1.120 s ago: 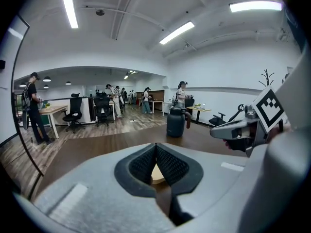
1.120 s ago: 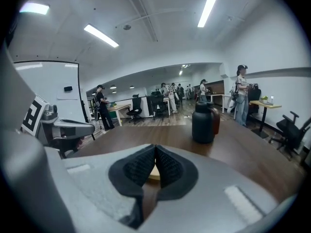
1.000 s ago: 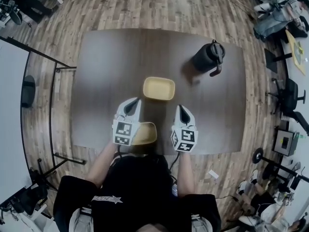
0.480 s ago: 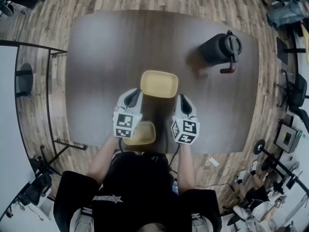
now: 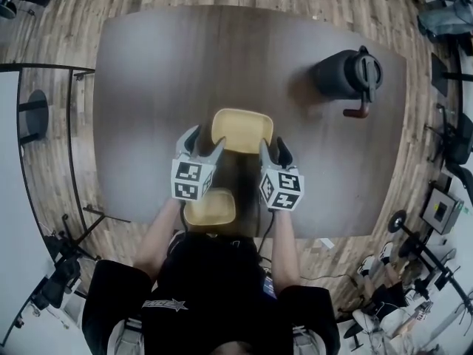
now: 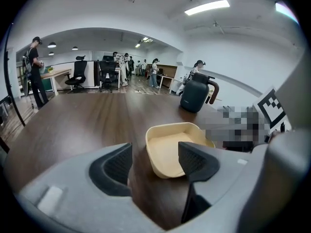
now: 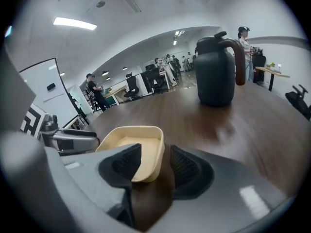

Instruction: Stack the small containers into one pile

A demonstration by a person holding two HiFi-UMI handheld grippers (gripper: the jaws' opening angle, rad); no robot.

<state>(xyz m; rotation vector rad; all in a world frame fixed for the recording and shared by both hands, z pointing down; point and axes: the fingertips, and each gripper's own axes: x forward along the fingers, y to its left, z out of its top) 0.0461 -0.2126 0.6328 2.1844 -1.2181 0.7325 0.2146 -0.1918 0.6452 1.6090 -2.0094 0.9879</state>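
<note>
A shallow yellow container [image 5: 242, 130] sits on the dark table [image 5: 148, 87], and a second one [image 5: 211, 208] lies near the front edge, partly hidden under my left gripper's marker cube. My left gripper [image 5: 204, 145] is at the far container's left front corner; its jaws have just been opening. In the left gripper view that container [image 6: 167, 147] has its near left corner between the jaws of the left gripper [image 6: 154, 161], untouched. My right gripper [image 5: 273, 152] has also just been opening. In the right gripper view the container [image 7: 133, 144] has its right wall inside the right gripper [image 7: 154, 166], with a gap to the pads.
A black kettle [image 5: 347, 74] with a brown handle stands at the table's back right, also in the left gripper view as the kettle [image 6: 197, 95] and large in the right gripper view as the kettle [image 7: 216, 72]. A metal frame [image 5: 74, 124] stands left of the table. People stand far behind.
Both grippers have sunk and moved forward to the far container's two sides. Their jaws, narrow and shut in the earlier frames, now stand apart.
</note>
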